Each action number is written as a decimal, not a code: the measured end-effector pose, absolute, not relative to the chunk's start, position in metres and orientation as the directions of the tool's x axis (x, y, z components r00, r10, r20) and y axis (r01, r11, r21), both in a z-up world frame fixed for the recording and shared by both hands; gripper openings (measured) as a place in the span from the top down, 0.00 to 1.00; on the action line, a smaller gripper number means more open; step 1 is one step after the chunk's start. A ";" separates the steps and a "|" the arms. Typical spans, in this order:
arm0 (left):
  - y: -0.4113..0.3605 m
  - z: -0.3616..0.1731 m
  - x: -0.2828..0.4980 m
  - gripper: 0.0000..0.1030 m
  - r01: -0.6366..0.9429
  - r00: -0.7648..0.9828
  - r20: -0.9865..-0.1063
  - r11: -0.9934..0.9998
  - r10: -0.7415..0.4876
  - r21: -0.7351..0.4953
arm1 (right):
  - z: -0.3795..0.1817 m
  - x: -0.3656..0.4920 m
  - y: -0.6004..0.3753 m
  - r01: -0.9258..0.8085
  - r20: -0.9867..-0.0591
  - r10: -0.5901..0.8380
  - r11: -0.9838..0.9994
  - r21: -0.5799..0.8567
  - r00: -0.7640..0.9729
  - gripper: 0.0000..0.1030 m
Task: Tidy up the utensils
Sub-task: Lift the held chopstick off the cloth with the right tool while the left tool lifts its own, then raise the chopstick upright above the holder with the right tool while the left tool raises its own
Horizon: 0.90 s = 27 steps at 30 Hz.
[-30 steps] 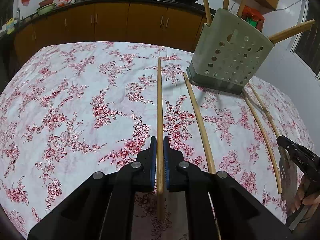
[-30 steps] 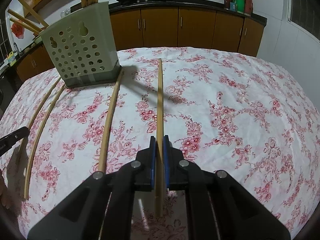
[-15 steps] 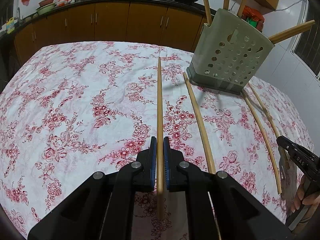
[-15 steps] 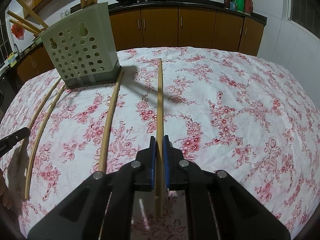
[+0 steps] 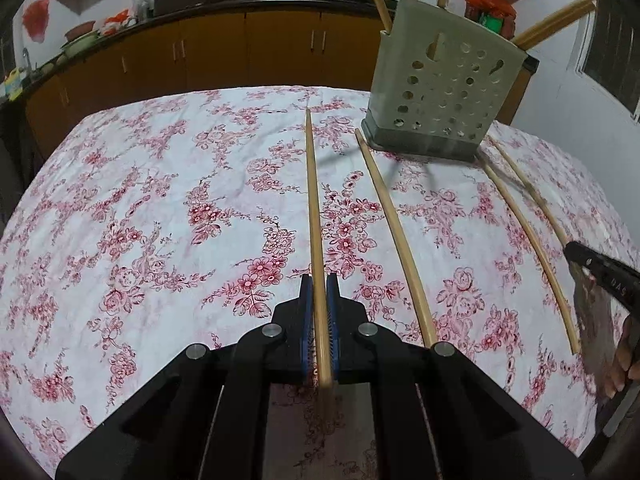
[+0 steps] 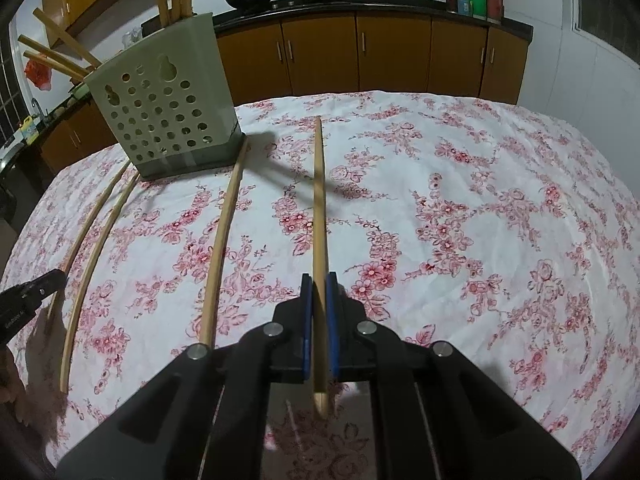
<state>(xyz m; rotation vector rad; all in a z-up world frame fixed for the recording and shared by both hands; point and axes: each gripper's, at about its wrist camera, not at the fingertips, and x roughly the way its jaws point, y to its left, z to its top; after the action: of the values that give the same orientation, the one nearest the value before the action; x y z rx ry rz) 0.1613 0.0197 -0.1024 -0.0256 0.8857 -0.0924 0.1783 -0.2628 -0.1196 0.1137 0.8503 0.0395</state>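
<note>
We have both grippers clenched, our left gripper (image 5: pixel 319 292) pinching one chopstick (image 5: pixel 314 208) and our right gripper (image 6: pixel 319 292) pinching another chopstick (image 6: pixel 319 200), above the floral tablecloth (image 5: pixel 140 220).

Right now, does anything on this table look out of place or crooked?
Yes. Loose chopsticks lie on the floral tablecloth beside the green holder rather than in it, and those already inside splay at odd angles.
</note>
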 end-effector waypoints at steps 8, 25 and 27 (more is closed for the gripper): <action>0.025 -0.056 0.154 0.92 0.068 0.715 -0.689 0.993 -0.119 -0.100 | -0.062 0.163 -0.277 0.020 -0.626 0.064 0.992 0.127 0.777 0.92; 0.031 0.033 0.147 0.93 0.070 0.865 -0.484 0.987 -0.133 -0.146 | 0.012 0.147 -0.287 0.008 -0.444 0.061 0.989 0.151 0.894 0.92; 0.032 0.035 0.147 0.93 0.074 0.867 -0.479 0.987 -0.134 -0.141 | 0.015 0.146 -0.286 0.006 -0.437 0.062 0.988 0.154 0.898 0.92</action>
<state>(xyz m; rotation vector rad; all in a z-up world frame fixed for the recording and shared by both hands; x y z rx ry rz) 0.1470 0.0324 0.0346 -0.1197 0.5096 -0.1092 0.1460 -0.2860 0.0147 0.1530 0.4562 0.0292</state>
